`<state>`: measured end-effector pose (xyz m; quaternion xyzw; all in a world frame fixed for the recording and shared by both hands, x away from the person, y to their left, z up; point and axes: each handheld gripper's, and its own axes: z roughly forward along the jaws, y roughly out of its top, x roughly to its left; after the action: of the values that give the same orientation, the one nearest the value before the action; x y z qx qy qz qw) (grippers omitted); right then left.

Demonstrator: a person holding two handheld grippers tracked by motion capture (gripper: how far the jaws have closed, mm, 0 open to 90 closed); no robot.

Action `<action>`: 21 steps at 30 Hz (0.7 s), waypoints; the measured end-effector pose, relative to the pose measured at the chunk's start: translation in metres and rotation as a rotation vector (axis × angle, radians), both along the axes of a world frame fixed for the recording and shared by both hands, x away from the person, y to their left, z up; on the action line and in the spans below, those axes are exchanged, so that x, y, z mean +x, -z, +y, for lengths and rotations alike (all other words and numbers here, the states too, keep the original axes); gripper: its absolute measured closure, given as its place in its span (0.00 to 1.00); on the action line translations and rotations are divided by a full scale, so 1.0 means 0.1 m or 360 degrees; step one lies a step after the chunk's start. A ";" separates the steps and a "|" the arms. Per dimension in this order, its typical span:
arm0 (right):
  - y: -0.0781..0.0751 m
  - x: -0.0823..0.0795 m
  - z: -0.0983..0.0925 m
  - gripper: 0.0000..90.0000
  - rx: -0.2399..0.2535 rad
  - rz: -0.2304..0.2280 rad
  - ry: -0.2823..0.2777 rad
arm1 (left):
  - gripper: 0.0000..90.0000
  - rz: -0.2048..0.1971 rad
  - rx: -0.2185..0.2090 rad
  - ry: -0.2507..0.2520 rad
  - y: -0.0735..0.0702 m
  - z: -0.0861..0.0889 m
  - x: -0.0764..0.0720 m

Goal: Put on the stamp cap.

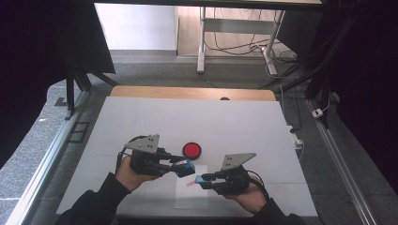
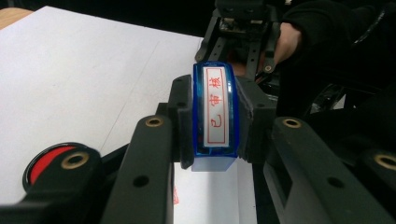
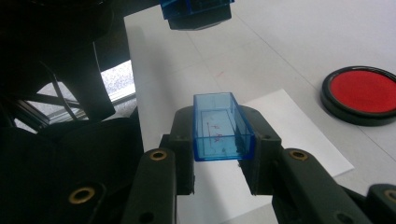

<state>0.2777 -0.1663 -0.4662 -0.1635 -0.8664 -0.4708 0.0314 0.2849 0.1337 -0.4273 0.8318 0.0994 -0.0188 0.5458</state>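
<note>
I see the white table first, with a sheet of paper lying near its front edge and a round red ink pad just beyond the sheet. My left gripper is clamped on a blue stamp with red characters on its label, held above the paper. My right gripper is closed on the stamp's clear blue cap, just beside the stamp, the two apart.

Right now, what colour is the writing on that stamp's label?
Red, inside a red border on a white label on the blue stamp; clearest in the left gripper view.
</note>
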 end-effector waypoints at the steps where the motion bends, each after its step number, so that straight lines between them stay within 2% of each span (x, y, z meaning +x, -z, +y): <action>1: 0.00 0.00 0.01 0.76 -0.0001 -0.0002 -0.0011 | 0.78 -0.0006 -0.0002 0.0012 0.00 0.00 0.00; 12: 0.00 0.02 0.18 0.76 0.0056 -0.0012 -0.0133 | 0.78 -0.0081 0.0013 0.0135 0.01 -0.08 -0.04; 21: -0.02 0.01 0.22 0.76 0.0102 -0.0038 -0.0196 | 0.78 -0.0097 0.0014 0.0185 0.05 -0.12 -0.05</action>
<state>0.2785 -0.1443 -0.4642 -0.1032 -0.8596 -0.4975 0.0553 0.2800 0.1213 -0.4320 0.8388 0.0343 -0.0248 0.5428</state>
